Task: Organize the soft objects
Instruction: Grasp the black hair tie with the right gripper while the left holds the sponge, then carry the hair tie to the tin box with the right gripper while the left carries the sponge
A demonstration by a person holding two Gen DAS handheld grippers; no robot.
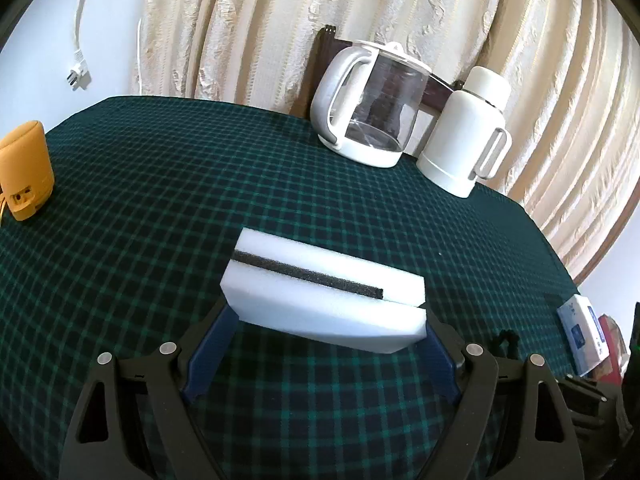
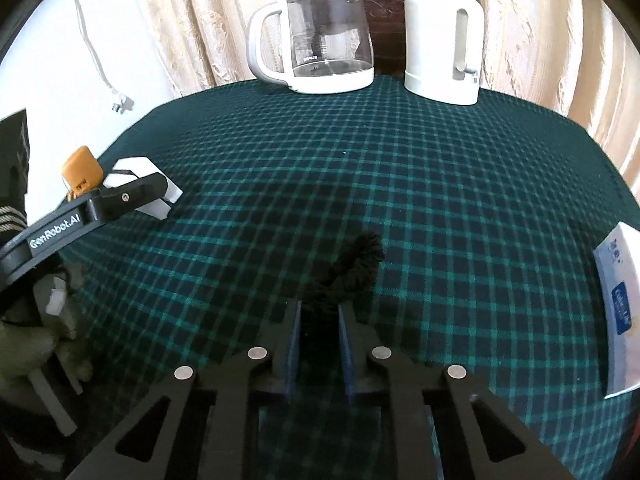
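A white foam sponge with a black strip along its top sits crosswise between the blue fingers of my left gripper, which is shut on its two ends. It hangs tilted just above the green checked tablecloth. In the right wrist view the same gripper shows at the far left with the sponge at its tip. My right gripper is shut on a black fuzzy cord-like piece; its free end curls forward over the cloth.
A glass jug with a white handle and a white flask stand at the table's far edge before a curtain. An orange pouch lies at the left edge. A blue and white packet lies at the right edge.
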